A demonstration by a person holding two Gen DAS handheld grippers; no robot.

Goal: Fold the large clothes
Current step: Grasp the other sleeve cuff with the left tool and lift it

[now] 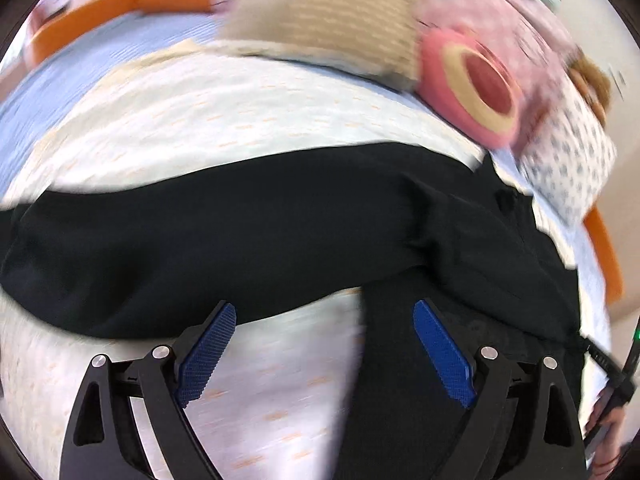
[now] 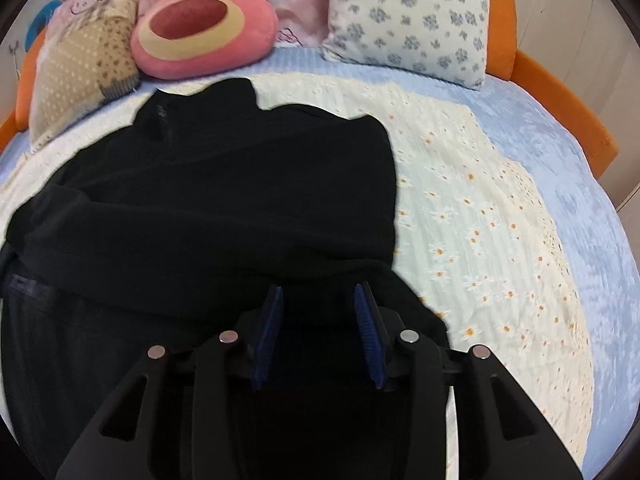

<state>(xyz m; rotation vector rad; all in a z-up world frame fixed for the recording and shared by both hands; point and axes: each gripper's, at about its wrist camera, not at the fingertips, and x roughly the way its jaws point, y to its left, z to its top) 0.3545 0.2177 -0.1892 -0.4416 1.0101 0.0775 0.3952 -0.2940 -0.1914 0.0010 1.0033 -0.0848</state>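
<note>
A black garment (image 2: pixel 208 200) was seen spread over a cream daisy-print cover (image 2: pixel 480 220) on a blue-sheeted bed (image 2: pixel 580 184), partly folded, with one layer laid across another. Taken from the pink bear cushion (image 2: pixel 204 36) at the head of the bed, the garment lay just in front of it, towards the cameras. A beige dotted pillow (image 2: pixel 80 68) was pressed against the cushion's left side, and a white pillow with blue flowers (image 2: pixel 412 16) was propped to the cushion's right, apart from it.

The left tongs (image 1: pixel 324 348) were held wide apart above the near edge of the garment, with nothing gripped between the blue pads (image 1: pixel 206 350); that view was blurred. The right tongs (image 2: pixel 318 320) were set at a narrower gap over the near part of the dark cloth; the cloth was seen between the pads (image 2: pixel 370 332), but it could not be told whether they pressed on it.
</note>
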